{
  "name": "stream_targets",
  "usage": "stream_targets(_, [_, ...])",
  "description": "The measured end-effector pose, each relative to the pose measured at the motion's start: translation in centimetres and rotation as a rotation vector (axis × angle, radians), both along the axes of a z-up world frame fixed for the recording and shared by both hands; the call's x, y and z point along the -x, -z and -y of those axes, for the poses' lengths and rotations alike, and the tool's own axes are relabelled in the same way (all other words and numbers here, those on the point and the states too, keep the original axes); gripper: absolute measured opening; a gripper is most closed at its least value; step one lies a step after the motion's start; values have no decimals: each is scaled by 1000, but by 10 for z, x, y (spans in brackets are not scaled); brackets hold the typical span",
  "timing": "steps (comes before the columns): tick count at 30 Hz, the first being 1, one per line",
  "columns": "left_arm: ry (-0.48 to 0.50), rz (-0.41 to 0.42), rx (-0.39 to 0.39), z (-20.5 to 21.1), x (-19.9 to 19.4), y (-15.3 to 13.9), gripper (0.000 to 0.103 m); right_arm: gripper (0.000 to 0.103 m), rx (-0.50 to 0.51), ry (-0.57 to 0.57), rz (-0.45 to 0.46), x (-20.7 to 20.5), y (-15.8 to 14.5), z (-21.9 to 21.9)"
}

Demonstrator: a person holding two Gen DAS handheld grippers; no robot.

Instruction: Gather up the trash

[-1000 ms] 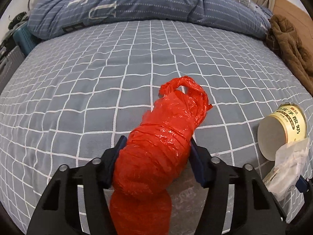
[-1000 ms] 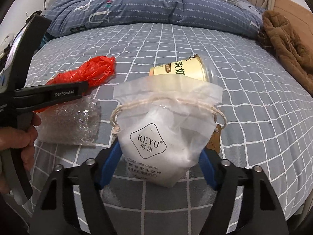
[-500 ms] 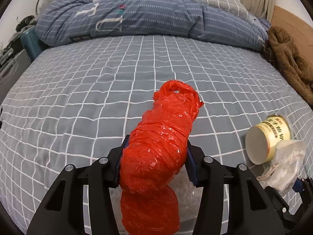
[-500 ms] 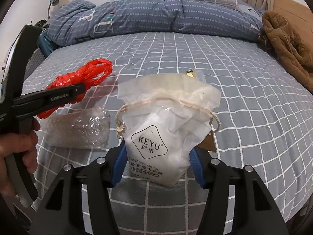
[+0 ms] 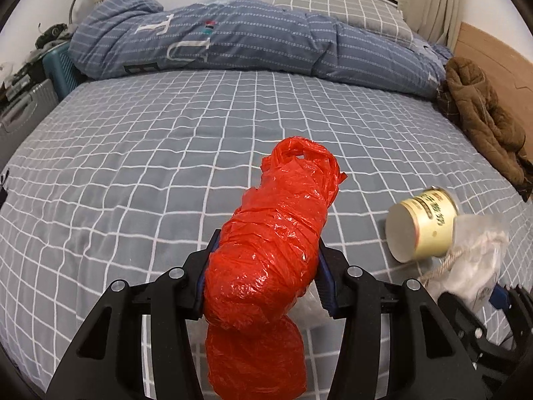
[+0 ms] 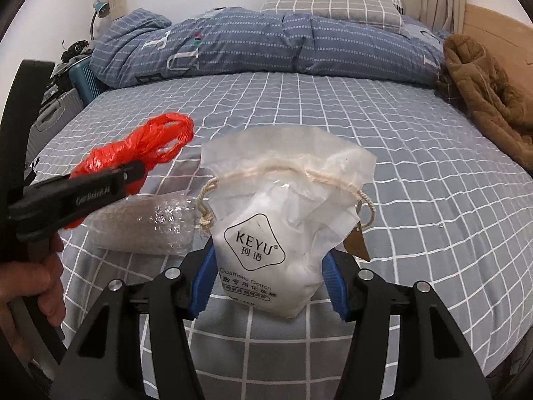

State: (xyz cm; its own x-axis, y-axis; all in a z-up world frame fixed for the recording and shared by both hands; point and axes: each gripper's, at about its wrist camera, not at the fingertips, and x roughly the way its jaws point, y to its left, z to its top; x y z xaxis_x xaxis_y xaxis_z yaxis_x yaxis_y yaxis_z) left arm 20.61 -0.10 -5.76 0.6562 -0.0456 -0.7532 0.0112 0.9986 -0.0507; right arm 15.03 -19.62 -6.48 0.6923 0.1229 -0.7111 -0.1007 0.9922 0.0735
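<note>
Your left gripper [image 5: 266, 276] is clamped on a crumpled red plastic bag [image 5: 276, 246], both blue pads pressed into its sides; the bag's knotted end juts out beyond the fingertips and its lower bulge hangs below them, clear of the checked grey bedsheet [image 5: 133, 173]. Your right gripper [image 6: 268, 276] is closed on a white drawstring pouch [image 6: 283, 220] printed KEYU, squeezing its lower half between the blue pads, with the gathered top and cord standing above them.

Take the pouch as your landmark. Just left of it, a sheet of bubble wrap [image 6: 146, 223] lies on the bedsheet, and above that your left gripper shows from the side with the red bag sticking out past its black finger. A hand [image 6: 36, 286] grips its handle at the far left edge. Peeking out behind the pouch's right edge is a brown cardboard corner [image 6: 358, 243].

In the left wrist view, a cream paper cup [image 5: 423, 223] lies on its side on the bedsheet, touching the pouch's upper left. Far beyond the pouch, a rolled blue quilt [image 6: 266, 46] spans the bed, and a brown jacket [image 6: 486, 96] sits well to the right.
</note>
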Motion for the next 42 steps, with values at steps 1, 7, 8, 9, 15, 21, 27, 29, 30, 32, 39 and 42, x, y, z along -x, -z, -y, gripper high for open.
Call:
stream_targets(1, [0, 3, -1, 1, 4, -1, 49, 54, -2, 1, 5, 2, -2, 0])
stream_targets(7, [3, 12, -13, 4, 29, -6, 48, 54, -3, -7, 31, 11, -14, 1])
stream_targets(8, [3, 15, -16, 4, 33, -8, 48, 54, -4, -9, 36, 13, -16, 1])
stream_targets(9, [3, 22, -21, 4, 39, -11, 48, 54, -6, -10, 40, 15, -17, 1])
stream_targets(15, [0, 31, -22, -1, 63, -16, 48, 54, -9, -9, 57, 32, -24, 2])
stream_targets(21, [-2, 41, -9, -2, 91, -22, 48, 54, -6, -10, 73, 51, -28, 0])
stream_targets(27, [1, 47, 0, -3, 116, -25, 48, 54, -9, -11, 81, 69, -33, 2])
stream_targets(29, [0, 49, 4, -4, 123, -26, 48, 54, -10, -8, 83, 76, -34, 3])
stream_targets(30, [1, 50, 7, -4, 128, -27, 48, 54, -10, -9, 84, 79, -35, 4])
stream_targets(32, [3, 51, 8, -3, 135, -27, 48, 54, -9, -11, 88, 85, -36, 3])
stream_targets(39, [17, 49, 16, 1, 165, -27, 48, 54, -7, -16, 100, 108, -39, 1])
stream_targets(42, [17, 45, 17, 1, 176, -26, 48, 54, -8, -15, 100, 118, -39, 1])
